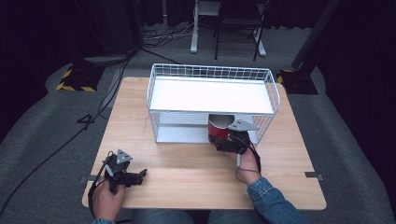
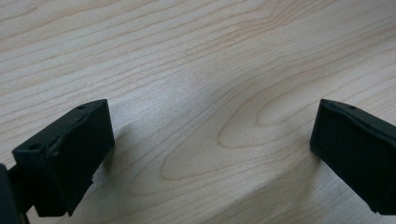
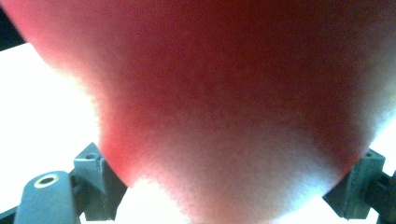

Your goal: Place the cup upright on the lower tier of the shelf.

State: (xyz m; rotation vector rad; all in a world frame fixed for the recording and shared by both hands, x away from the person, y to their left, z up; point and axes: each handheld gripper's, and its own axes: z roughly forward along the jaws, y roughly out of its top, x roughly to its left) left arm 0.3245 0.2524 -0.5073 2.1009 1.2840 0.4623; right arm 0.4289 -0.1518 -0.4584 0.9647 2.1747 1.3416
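A red cup [image 1: 217,127] stands at the front edge of the lower shelf of a white two-tier wire rack [image 1: 154,88] on the wooden table [image 1: 187,179]. My right gripper [image 1: 224,139] reaches in from the front right and is shut on the cup. In the right gripper view the cup's red wall [image 3: 224,93] sits close up between the two jaws of the right gripper [image 3: 233,186], which press its sides. My left gripper [image 1: 141,174] rests low over the table's front left corner. It is open, with bare wood between the jaws of the left gripper [image 2: 210,149].
The rack's white top shelf [image 1: 210,95] is bare. Cables [image 1: 93,116] run over the grey floor to the left. A yellow-and-black striped base [image 1: 74,79] stands at the back left, and table and chair legs [image 1: 224,37] stand behind the rack.
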